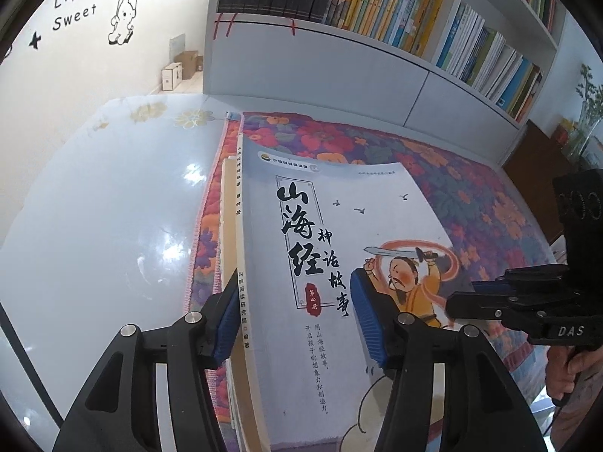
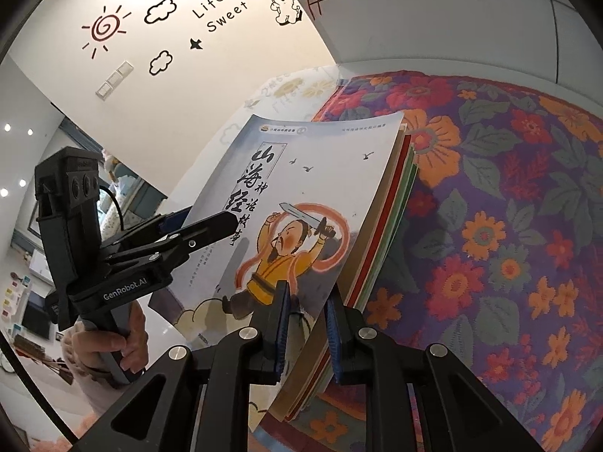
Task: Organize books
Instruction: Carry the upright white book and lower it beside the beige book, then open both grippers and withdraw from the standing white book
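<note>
**Book stack held in both claws, over the mat**

Step in hand, as I read it: squaring up or lifting the stack before shelving.

- Books (image 1: 301,263): thin stack, top one a blue-grey cover with a swordsman drawing. It sits tilted over the floral mat (image 1: 452,173), spine side toward the white table (image 1: 94,207).
- Left claw (image 1: 294,324): about half open, straddling the spine edge. One pad on the spine side, the other on the cover. Can't tell if the pads actually press.
- Right claw (image 2: 305,331): nearly closed, pinching the stack's near corner, one pad on the cover and one under the pages.
- Shelf (image 1: 358,49) behind the mat is near full; upright books, no obvious gap from here.

Next move needs: a firm left grip on the spine, keep the loose pages from fanning, then turn the stack upright and find a slot.
</note>
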